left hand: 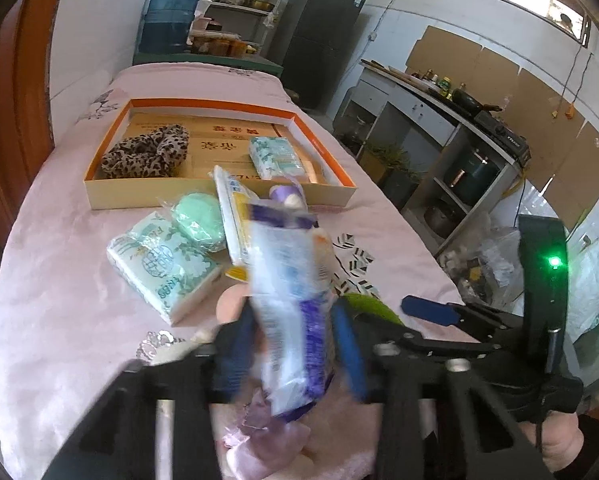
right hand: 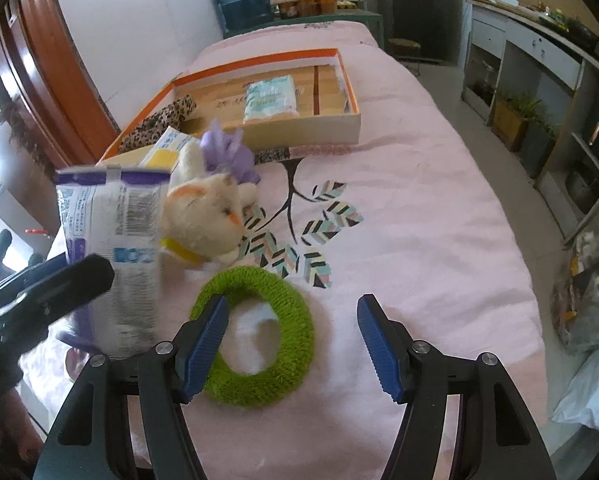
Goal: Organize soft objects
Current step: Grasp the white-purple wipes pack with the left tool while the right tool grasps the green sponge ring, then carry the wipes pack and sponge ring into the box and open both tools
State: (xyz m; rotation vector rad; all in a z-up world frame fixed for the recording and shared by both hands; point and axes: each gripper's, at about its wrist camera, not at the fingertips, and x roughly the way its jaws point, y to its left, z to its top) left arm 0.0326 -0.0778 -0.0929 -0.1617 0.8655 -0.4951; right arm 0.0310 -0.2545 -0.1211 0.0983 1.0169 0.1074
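Note:
My left gripper (left hand: pixel 295 344) is shut on a white and purple soft packet (left hand: pixel 291 300), held upright above the pink cloth; the packet also shows in the right wrist view (right hand: pixel 111 240). My right gripper (right hand: pixel 293 340) is open and empty, its left finger over a green fuzzy ring (right hand: pixel 259 332). A white plush cat (right hand: pixel 211 220) with a purple tuft lies beyond the ring. An orange-rimmed box (left hand: pixel 111 196) holds a leopard scrunchie (left hand: pixel 147 152) and a tissue pack (left hand: pixel 277 158). Another tissue pack (left hand: pixel 163 268) and a green puff (left hand: pixel 199 222) lie in front of the box.
The table is covered by a pink cloth (right hand: pixel 419 200) with a leaf print. A long white and yellow packet (left hand: pixel 233 216) leans on the box front. A wooden door (right hand: pixel 59 80) stands at the left, kitchen shelves (right hand: pixel 559 100) at the right.

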